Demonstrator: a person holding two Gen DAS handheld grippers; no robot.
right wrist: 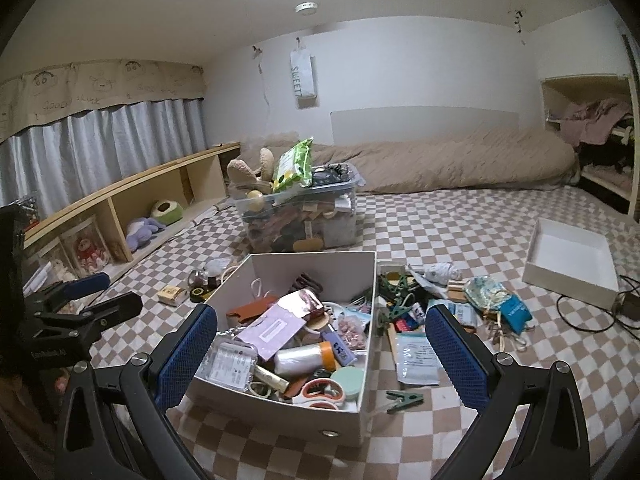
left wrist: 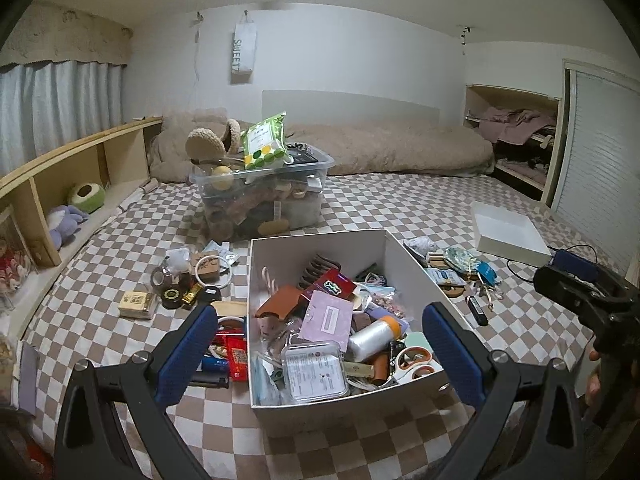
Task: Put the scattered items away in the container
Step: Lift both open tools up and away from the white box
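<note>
Right gripper [right wrist: 320, 344] jaws spread wide, nothing between them, hovering over near edge of white box [right wrist: 280, 404] on checkered bed cover [right wrist: 460, 232]. Box holds mixed clutter: scissors [right wrist: 320, 390], mint round tin [right wrist: 347, 378], lilac card [right wrist: 272, 330]. Green clothespin [right wrist: 404, 400] lies on cover just right of box. White tray [right wrist: 568, 276] well apart, far right. Left gripper [right wrist: 86, 300] at left edge.

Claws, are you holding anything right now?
No. The left claw and the right claw are both open and empty, above the box.
</note>
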